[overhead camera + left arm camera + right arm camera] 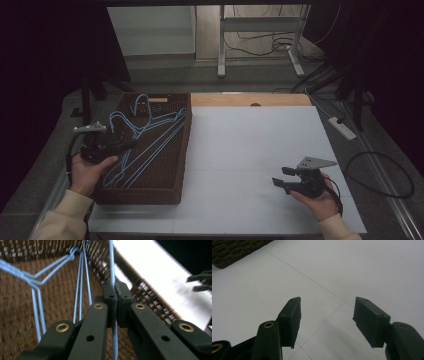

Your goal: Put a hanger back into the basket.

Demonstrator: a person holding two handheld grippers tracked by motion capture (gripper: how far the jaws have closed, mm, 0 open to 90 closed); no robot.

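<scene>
- At the far left of the high view, our left gripper (131,143) reaches over the left wall of the woven basket (183,150), with the hand wrapped around its body outside the basket.
- In the left gripper view, its jaws are pressed together on a thin blue wire of a hanger (112,267); the wire runs straight up from between the jaws and also shows below them.
- The held hanger (150,145) belongs to a loose bunch of blue wire hangers (131,119) lying inside the basket, their hooks toward the far end and their long bars slanting down toward us.
- In the left gripper view, more hanger wires (37,281) lie to the left over the basket's brown floor, and the basket's wall rises just past the jaws.
- The basket sits on the left part of the white tabletop (250,150), its right wall beside the bare middle.
- Further right, our right gripper (281,176) rests in the hand near the tabletop's near right corner, well apart from the basket.
- In the right gripper view, its jaws stand apart with nothing between them, above the tabletop (362,270); a corner of the basket (234,250) shows at the upper left.
</scene>
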